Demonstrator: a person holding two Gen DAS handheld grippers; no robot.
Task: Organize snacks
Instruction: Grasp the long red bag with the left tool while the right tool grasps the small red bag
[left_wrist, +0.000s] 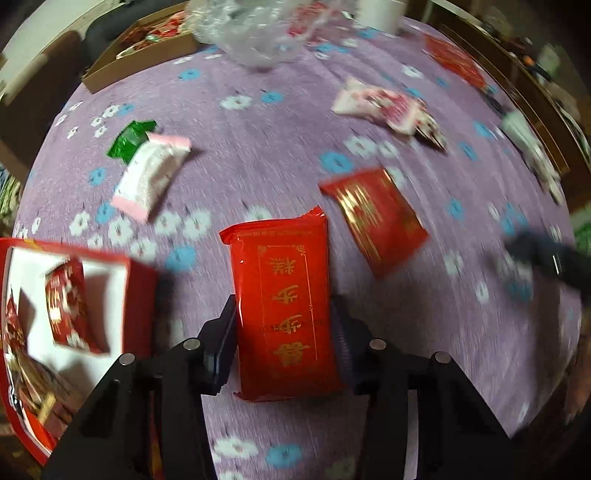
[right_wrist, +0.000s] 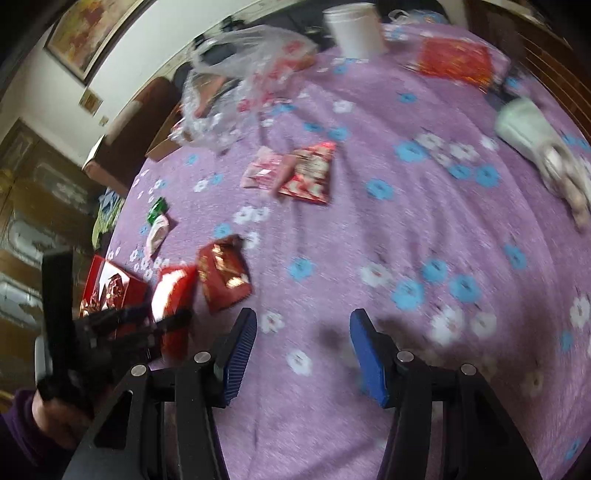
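Note:
My left gripper (left_wrist: 284, 310) is shut on a red snack packet with gold characters (left_wrist: 282, 306), held above the purple flowered tablecloth (left_wrist: 258, 155). The same packet (right_wrist: 171, 291) and the left gripper (right_wrist: 162, 325) show at the left of the right wrist view. A red gift box with white compartments (left_wrist: 74, 295) sits at the left with a red packet inside; it also shows in the right wrist view (right_wrist: 110, 284). My right gripper (right_wrist: 301, 332) is open and empty over bare cloth. A darker red packet (left_wrist: 375, 218) lies just right of the held one.
A pink-and-white packet (left_wrist: 151, 173) and a green one (left_wrist: 129, 138) lie at left. Pink and red packets (left_wrist: 388, 107) lie far right. A clear plastic bag (left_wrist: 255, 33), a cardboard box (left_wrist: 140, 55), a white tub (right_wrist: 354, 29) and a flat red packet (right_wrist: 454, 61) stand at the back.

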